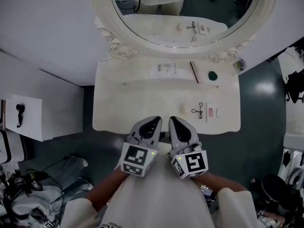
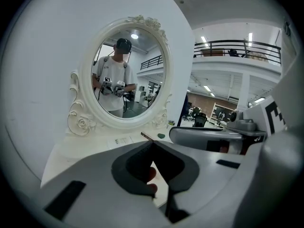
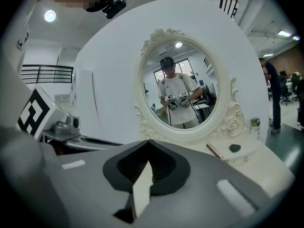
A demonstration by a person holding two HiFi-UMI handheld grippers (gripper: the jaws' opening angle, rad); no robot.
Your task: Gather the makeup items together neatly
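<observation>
We hold both grippers side by side just short of the table's (image 1: 118, 108) front edge. The left gripper (image 1: 151, 124) and right gripper (image 1: 178, 124) nearly touch, each with its jaws clenched tip to tip on nothing. The makeup lies scattered over the right half. A curler (image 1: 198, 110) and a case (image 1: 210, 112) sit just beside each other near the front edge. Farther back, under the mirror (image 1: 190, 4), a pencil (image 1: 194, 72) lies near a green sponge (image 1: 213, 74). A leaflet (image 1: 164, 69) lies at mid-back, and a jar (image 1: 241, 63) stands at the right rear corner, by the edge. The top's left half gives us open room.
</observation>
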